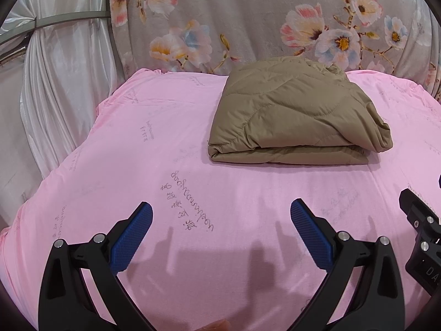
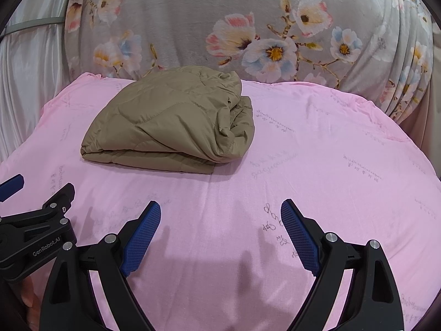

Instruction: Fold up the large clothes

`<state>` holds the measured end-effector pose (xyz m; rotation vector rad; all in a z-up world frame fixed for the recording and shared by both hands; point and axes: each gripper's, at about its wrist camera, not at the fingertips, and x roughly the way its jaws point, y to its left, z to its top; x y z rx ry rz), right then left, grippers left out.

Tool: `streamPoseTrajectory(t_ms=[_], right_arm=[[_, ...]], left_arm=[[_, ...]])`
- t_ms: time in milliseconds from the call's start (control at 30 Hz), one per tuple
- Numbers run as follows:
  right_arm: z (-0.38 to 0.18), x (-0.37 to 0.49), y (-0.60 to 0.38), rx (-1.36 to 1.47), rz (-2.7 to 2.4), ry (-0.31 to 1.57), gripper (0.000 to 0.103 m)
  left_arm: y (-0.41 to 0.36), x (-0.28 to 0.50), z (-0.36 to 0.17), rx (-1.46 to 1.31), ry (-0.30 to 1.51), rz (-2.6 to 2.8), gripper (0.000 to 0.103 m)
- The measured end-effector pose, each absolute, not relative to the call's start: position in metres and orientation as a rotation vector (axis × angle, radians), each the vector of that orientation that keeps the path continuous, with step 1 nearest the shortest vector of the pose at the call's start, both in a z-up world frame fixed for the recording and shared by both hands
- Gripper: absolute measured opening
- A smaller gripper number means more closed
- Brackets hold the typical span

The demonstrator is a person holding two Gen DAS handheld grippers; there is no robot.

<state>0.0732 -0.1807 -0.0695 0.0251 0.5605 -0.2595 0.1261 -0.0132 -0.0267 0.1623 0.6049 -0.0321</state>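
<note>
A tan quilted garment (image 1: 295, 113) lies folded into a thick rectangular bundle on the pink sheet (image 1: 165, 165), toward the far side. It also shows in the right wrist view (image 2: 171, 121), far left of centre. My left gripper (image 1: 222, 207) is open and empty, hovering over the sheet well short of the bundle. My right gripper (image 2: 220, 207) is open and empty too, near the front, to the right of the bundle. The left gripper's body (image 2: 35, 234) shows at the left edge of the right wrist view.
A grey floral blanket (image 1: 248, 19) hangs behind the pink surface. White curtains (image 1: 55, 82) hang at the left. The pink sheet's edges drop off at left and right. Part of the right gripper (image 1: 421, 229) shows at the right edge of the left wrist view.
</note>
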Motion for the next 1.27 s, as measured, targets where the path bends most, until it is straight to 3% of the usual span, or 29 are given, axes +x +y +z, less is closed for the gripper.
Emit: streamPoseTrajectory(t_ms=[1267], right_arm=[[-0.0693, 0.0732, -0.1807, 0.019, -0.257, 0.56, 0.086]], left_arm=[[-0.0164, 0.1259, -0.0256, 0.162, 0.608, -0.046, 0.097]])
